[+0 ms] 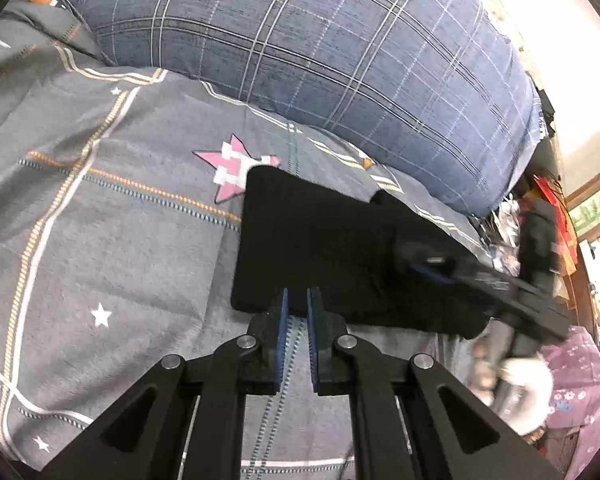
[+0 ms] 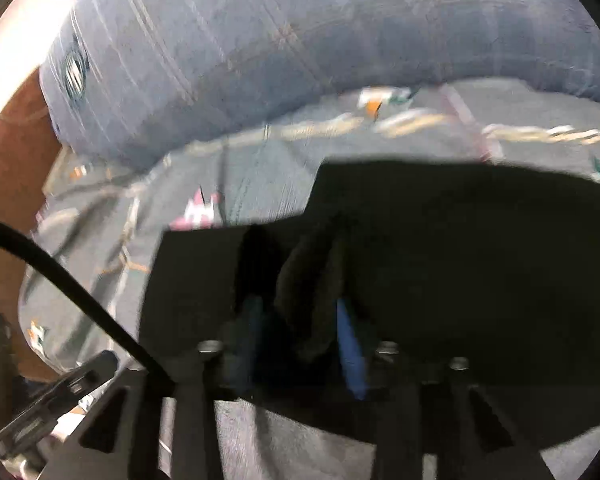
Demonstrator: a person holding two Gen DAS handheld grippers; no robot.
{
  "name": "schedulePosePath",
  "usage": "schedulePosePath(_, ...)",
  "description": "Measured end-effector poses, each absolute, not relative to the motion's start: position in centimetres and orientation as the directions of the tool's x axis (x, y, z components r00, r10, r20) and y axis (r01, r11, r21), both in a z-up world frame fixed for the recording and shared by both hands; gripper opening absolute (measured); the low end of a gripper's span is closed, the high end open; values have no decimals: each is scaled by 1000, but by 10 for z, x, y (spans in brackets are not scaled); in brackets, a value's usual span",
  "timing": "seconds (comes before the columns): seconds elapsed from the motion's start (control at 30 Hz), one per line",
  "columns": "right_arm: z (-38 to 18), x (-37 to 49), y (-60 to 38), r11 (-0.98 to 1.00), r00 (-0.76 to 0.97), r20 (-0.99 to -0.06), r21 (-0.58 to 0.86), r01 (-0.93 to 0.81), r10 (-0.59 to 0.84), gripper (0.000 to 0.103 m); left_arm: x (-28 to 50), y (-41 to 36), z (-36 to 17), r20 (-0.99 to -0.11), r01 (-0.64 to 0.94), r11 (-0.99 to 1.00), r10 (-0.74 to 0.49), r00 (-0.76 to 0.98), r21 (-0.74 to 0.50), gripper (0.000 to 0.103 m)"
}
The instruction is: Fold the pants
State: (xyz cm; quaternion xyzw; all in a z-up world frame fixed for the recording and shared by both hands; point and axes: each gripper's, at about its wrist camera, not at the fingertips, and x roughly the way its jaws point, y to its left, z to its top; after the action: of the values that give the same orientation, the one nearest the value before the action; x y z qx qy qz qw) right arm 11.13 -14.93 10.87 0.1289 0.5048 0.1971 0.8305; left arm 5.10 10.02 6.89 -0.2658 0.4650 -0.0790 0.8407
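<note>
Two hand-held grippers are recorded over a bed. The left hand-held gripper (image 1: 296, 294) is angled downward toward the bed, its blue-padded fingers (image 1: 284, 320) drawn nearly together with only a narrow slit between them; nothing is seen gripped between them, and the tips stand at the near edge of the black pants (image 1: 320, 248). Whether the tips touch the cloth cannot be told.

The pants are seen folded into a compact dark block lying flat on the grey bedsheet (image 1: 120, 240), just in front of a blue plaid pillow (image 1: 300, 48). A pink star print (image 1: 230, 168) on the sheet is partly covered by the far left corner of the garment.

The right hand-held gripper (image 1: 424, 266) is seen in the left wrist view reaching in from the right side, blurred, low over the right part of the pants. In the right wrist view the right hand-held gripper's fingers (image 2: 350, 344) are spread apart, and a raised fold of black cloth stands between them; because of the blur it cannot be told whether the pads press on it. A black cable (image 2: 60, 272) crosses the lower left of that view. A white-gloved hand (image 1: 524, 388) is seen behind the right tool.
</note>
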Motion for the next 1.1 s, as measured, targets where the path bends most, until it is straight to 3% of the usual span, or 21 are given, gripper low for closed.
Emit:
schedulePosePath(0.13,137,100,-170,860,496,-708,466,-208,503,49,68,89,69,-755,-109,865,-359,549,-490,12)
schedulePosePath(0.33,112,115,-143,669,344,-586,713,-211,733,49,95,71,46,-802,-108,891,-338,492,-441,13)
schedulePosePath(0.43,78,132,-127,703,305,-644,696,-146,701,49,102,71,31,-811,-123,888,-338,477,-443,13)
schedulePosePath(0.47,68,137,-125,756,320,-696,644,-118,643,42,102,71,29,-806,-121,886,-341,483,-448,13)
schedulePosePath(0.5,62,140,-126,761,344,-694,639,-113,633,31,102,71,29,-803,-120,885,-342,489,-450,13)
schedulePosePath(0.63,63,138,-132,735,367,-660,668,-112,655,31,99,73,39,-810,-116,887,-346,474,-447,15)
schedulePosePath(0.7,74,130,-133,774,408,-673,613,-159,617,33,88,78,51,-794,-124,883,-335,507,-452,25)
schedulePosePath(0.77,83,119,-136,801,446,-676,567,-195,587,42,76,85,60,-777,-137,874,-331,536,-467,37)
schedulePosePath(0.93,92,81,-170,787,491,-635,583,-202,597,46,52,88,65,-791,-159,887,-290,539,-434,38)
schedulePosePath(1.1,91,48,-215,789,564,-612,602,-121,554,50,34,62,83,-797,-112,949,-179,576,-294,45)
